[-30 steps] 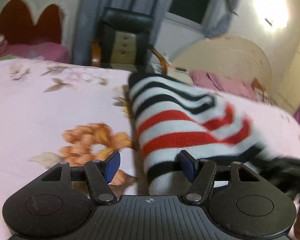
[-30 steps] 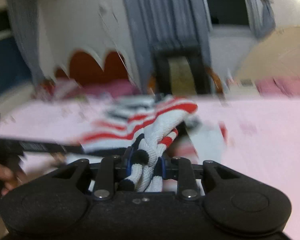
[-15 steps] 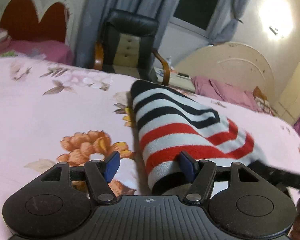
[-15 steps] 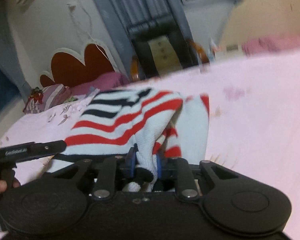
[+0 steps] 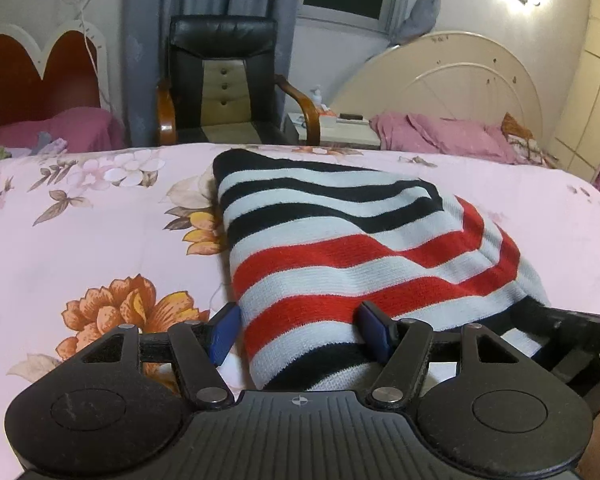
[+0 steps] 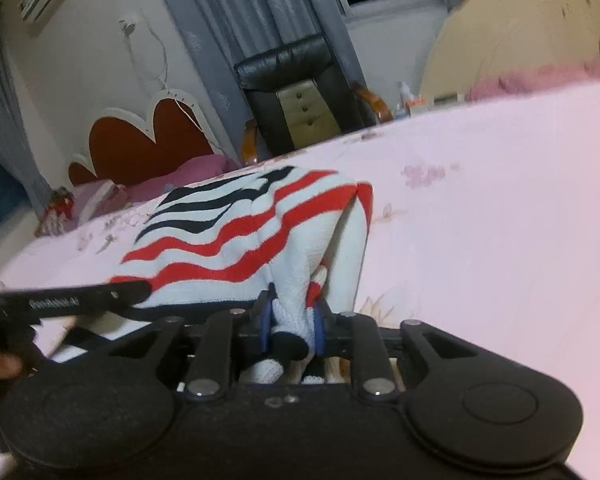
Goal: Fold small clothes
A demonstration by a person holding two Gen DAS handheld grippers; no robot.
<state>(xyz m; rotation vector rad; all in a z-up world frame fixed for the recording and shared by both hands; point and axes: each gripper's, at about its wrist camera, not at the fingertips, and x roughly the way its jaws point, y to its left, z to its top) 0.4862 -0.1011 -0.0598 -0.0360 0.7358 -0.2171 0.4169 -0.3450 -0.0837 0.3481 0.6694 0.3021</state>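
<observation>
One piece of writing shows. In the right wrist view, at about nine o'clock, pale lettering runs along the black bar of the left gripper (image 6: 66,304). The letters are blurred; they may spell a short brand name ending in "AI", but I cannot read it for sure.

In the left wrist view, at six o'clock, a small white circle with a cross in it sits on the ribbed black body of that same gripper. It is a mark, not a word.

The small bottles on the bedside table (image 5: 340,130), at about twelve o'clock, carry labels too small to read.
</observation>
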